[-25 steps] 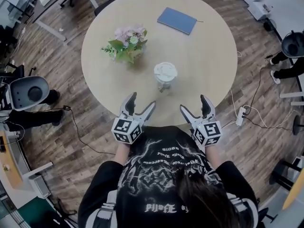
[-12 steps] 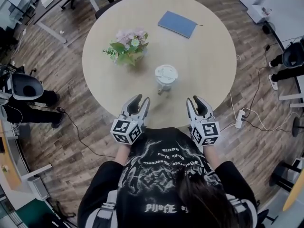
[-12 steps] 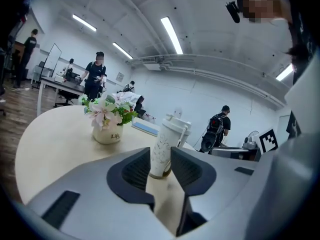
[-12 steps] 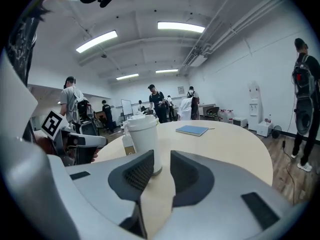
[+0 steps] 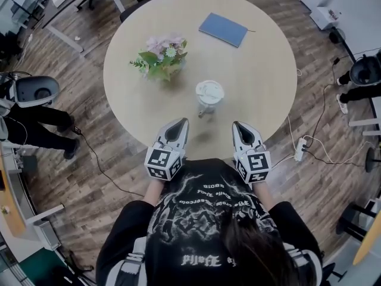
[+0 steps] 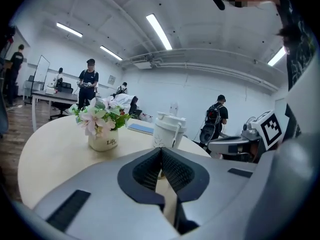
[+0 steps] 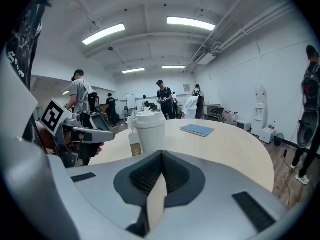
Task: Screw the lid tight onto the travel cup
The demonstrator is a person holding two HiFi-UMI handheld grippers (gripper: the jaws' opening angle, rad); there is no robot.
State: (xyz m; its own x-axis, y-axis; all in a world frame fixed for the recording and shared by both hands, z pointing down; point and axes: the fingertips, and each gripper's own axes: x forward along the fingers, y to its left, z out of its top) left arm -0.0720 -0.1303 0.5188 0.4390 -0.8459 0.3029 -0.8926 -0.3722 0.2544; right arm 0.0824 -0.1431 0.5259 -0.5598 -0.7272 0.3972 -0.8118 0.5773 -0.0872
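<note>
A pale travel cup (image 5: 209,99) stands upright near the middle of a round, light wood desk (image 5: 262,76), slightly toward the edge where the person stands. A white lid (image 5: 209,90) sits on top of the cup and covers its mouth, so whatever may be inside cannot be seen. In the gripper views the cup looks cream-white, with a thin carry loop (image 6: 177,133) hanging down one side and a small tan tag (image 7: 134,145) showing just beside its base. To the cup's left and a little farther across the desk is a small white pot (image 6: 103,142) holding a bunch of pink and white flowers (image 5: 162,51) with green leaves. A flat blue notebook (image 5: 222,27) lies near the far edge of the desk, well apart from the cup. The left tongs (image 5: 180,124) and the right tongs (image 5: 238,126) hover over the near edge of the desk, one on each side of the cup and both apart from it. Each pair of tongs has just been closing and its ribbed dark pads now meet tip to tip, with nothing between them.
</note>
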